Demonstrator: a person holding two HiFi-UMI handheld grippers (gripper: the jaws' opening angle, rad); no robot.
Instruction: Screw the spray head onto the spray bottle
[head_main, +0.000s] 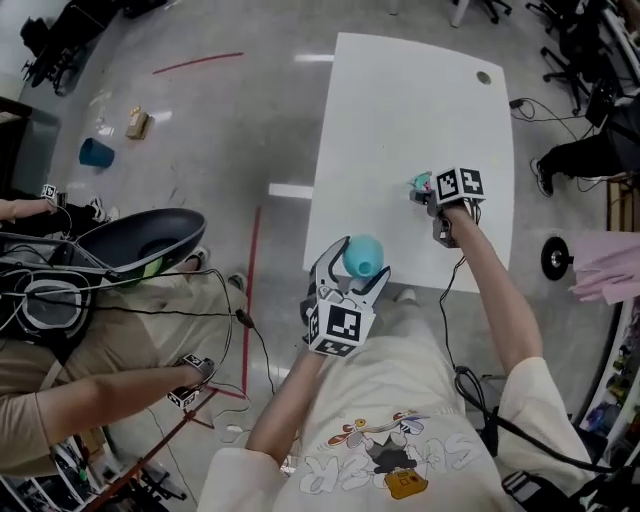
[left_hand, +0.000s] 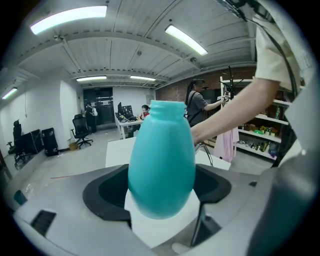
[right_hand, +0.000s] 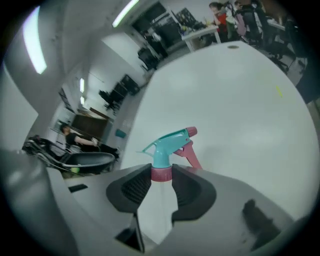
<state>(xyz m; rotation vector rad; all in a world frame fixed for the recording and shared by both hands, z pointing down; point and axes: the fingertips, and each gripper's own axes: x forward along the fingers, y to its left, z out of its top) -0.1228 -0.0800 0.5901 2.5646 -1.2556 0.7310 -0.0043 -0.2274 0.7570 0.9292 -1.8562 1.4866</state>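
The spray head (right_hand: 167, 145), teal with a pink trigger (right_hand: 192, 154), stands upright over the white surface (right_hand: 240, 95). Whether it rests on the surface or hangs just above it cannot be told. The right gripper (right_hand: 161, 181) is clenched on its pink collar (right_hand: 161, 173), a pad on each side. That seems the right place to hold it: the collar is a stiff threaded ring that has to turn, whereas the trigger would give under pressure. The head looks light, hard plastic.

The spray bottle (left_hand: 161, 160), teal and egg-shaped, sits in the left gripper (left_hand: 161, 186), which grasps the lower belly with the open neck (left_hand: 167, 106) pointing away from it. In the head view the bottle is held in the air just off the near edge of the surface, well apart from the head. Its smooth, rounded wall looks thin and slippery, so it will probably squash or spin under twisting. A firm hold low on the body should resist the turn best.
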